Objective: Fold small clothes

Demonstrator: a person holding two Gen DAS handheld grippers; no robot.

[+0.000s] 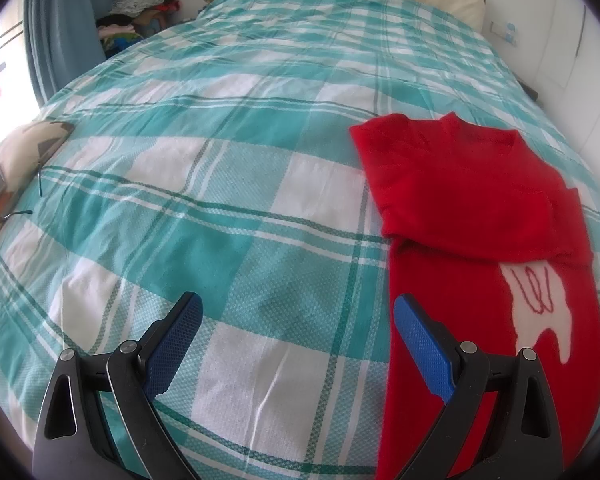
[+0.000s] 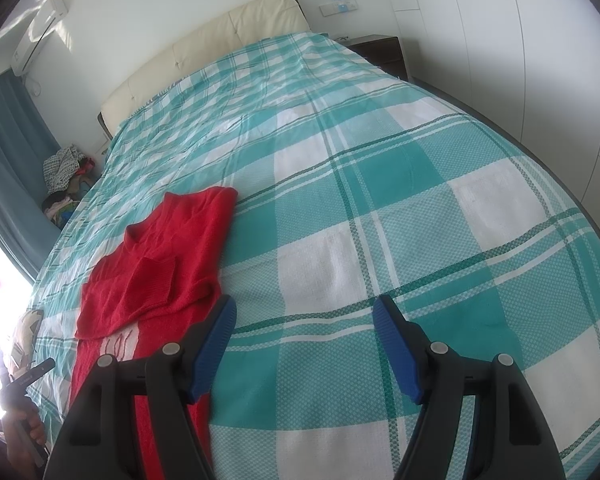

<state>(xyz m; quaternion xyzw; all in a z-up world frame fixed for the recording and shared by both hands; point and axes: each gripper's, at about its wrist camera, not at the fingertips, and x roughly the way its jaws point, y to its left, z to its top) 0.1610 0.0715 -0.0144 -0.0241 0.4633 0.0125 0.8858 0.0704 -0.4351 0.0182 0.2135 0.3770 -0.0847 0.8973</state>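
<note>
Both tools, left tool (image 1: 298, 314) and right tool (image 2: 305, 318), stand wide and empty above the bed (image 1: 228, 168), where the soft, light red sweater (image 1: 472, 196) at right lies half-folded, best gripped at its lower hem.

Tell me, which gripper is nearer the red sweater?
Roughly equal, as far as I can tell. The left gripper has one finger over the sweater's edge; the right gripper likewise has one finger at its other edge. Neither touches it.
</note>
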